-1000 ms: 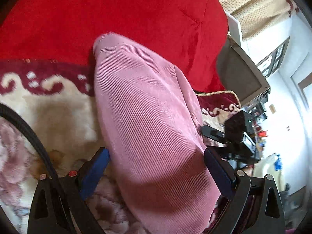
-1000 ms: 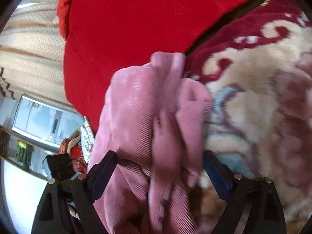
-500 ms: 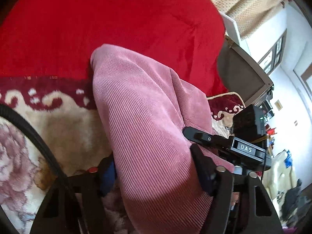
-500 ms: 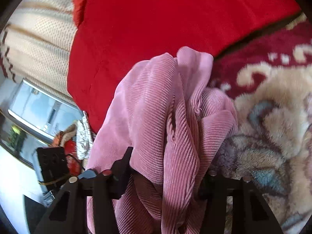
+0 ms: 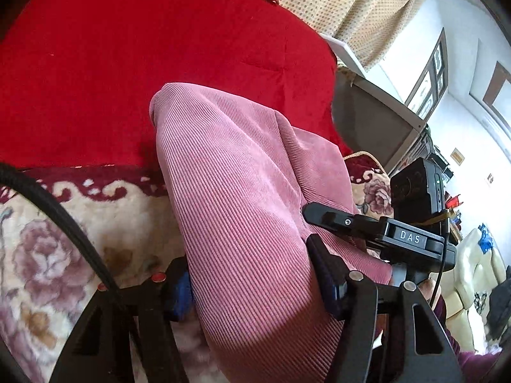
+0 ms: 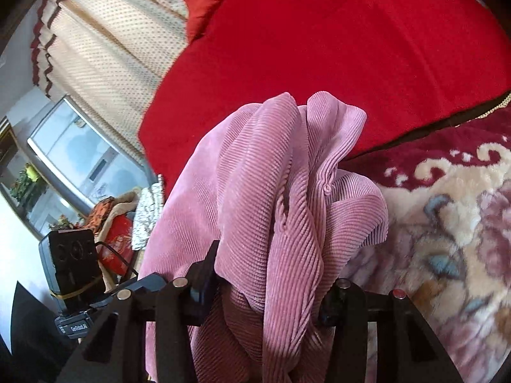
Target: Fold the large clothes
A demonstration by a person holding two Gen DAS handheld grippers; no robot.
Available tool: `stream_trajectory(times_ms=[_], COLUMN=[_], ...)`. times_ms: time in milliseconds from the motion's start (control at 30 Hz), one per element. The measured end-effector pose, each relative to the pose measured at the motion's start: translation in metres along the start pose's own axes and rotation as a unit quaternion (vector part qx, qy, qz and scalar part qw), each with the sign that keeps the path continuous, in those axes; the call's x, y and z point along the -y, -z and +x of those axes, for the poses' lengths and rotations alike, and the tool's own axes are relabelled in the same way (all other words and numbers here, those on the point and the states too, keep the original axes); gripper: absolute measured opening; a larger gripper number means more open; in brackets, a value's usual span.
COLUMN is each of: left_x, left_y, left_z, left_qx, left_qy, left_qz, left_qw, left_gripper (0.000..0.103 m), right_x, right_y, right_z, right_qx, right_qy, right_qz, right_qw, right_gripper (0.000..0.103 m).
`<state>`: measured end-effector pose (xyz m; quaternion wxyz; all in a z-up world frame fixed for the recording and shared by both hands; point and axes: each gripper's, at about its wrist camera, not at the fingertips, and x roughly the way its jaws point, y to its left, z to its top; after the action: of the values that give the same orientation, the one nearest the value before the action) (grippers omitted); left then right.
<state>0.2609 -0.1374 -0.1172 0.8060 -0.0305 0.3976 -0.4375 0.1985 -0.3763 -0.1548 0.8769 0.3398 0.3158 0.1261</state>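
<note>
While both grippers pinch it, the garment [image 5: 242,210] hangs over the blanket [image 5: 64,249].
Left gripper [image 5: 255,287] and right gripper [image 6: 268,290] have just been closing, each now squeezing a thick bunch of soft, bulky corduroy; it probably sags, so holding near its edge seems safer.

The garment [image 5: 242,198] hangs between the jaws of both grippers, above the rug [image 5: 48,239]. The blanket [image 5: 143,63] lies behind it, the curtain [image 5: 351,9] farther back. The right gripper [image 5: 322,220] shows to its right.
</note>
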Motion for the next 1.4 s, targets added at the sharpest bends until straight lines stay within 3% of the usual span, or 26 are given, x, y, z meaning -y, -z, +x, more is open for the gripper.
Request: stream_trajectory(times_ms=[233,333,400,500,600,700,800,900,967,1000,1067,1233,1400], left_x=[0.001,-0.013,-0.026,-0.029,-0.029,-0.019,-0.007,-0.006,-0.007,-0.006,-0.007,-0.014,0.000], left_y=[0.038,0.057,0.067,0.063,0.063,0.063,0.063,0.067,0.070,0.073,0.078,0.087,0.091], left_z=[-0.019,0.004,0.024,0.018,0.002,-0.017,-0.039,-0.056,-0.054,-0.049,-0.039,-0.032,-0.042], left_qx=[-0.013,-0.053,-0.093,-0.084,-0.073,-0.050,-0.015,0.002,-0.007,-0.017,-0.039,-0.055,-0.026], left_qy=[-0.017,-0.041,-0.068,-0.056,-0.073,-0.094,-0.104,-0.089,-0.091,-0.103,-0.135,-0.127,-0.159], left_qz=[-0.023,-0.042,-0.053,-0.058,-0.035,-0.002,0.029,0.027,0.030,0.038,0.060,0.055,0.068], left_qw=[0.9995,0.9969,0.9919,0.9932,0.9941,0.9943,0.9940,0.9956,0.9954,0.9938,0.9882,0.9888,0.9846], left_gripper=[0.066,0.067,0.076,0.080,0.080,0.079,0.079,0.080,0.079,0.079,0.080,0.084,0.084], right_x=[-0.011,0.005,0.020,0.022,0.021,0.019,0.001,-0.029,-0.046,-0.053,-0.062,-0.011,-0.018], right_y=[0.040,0.058,0.070,0.068,0.064,0.062,0.054,0.040,0.033,0.029,0.023,0.021,0.019], right_z=[-0.006,0.008,0.025,0.021,0.002,-0.032,-0.059,-0.067,-0.054,-0.042,-0.014,0.067,0.033], right_qx=[-0.022,-0.044,-0.071,-0.069,-0.065,-0.043,0.008,0.037,0.025,0.011,-0.015,-0.113,-0.083], right_qy=[0.003,0.022,0.054,0.058,0.072,0.112,0.159,0.136,0.123,0.116,0.123,0.173,0.149], right_qz=[0.001,0.016,0.041,0.050,0.057,0.036,-0.005,-0.046,-0.065,-0.073,-0.078,-0.010,-0.004], right_qw=[1.000,0.999,0.995,0.995,0.994,0.992,0.987,0.989,0.990,0.991,0.989,0.978,0.985], right_gripper=[0.050,0.050,0.054,0.064,0.068,0.067,0.067,0.067,0.060,0.051,0.044,0.042,0.045])
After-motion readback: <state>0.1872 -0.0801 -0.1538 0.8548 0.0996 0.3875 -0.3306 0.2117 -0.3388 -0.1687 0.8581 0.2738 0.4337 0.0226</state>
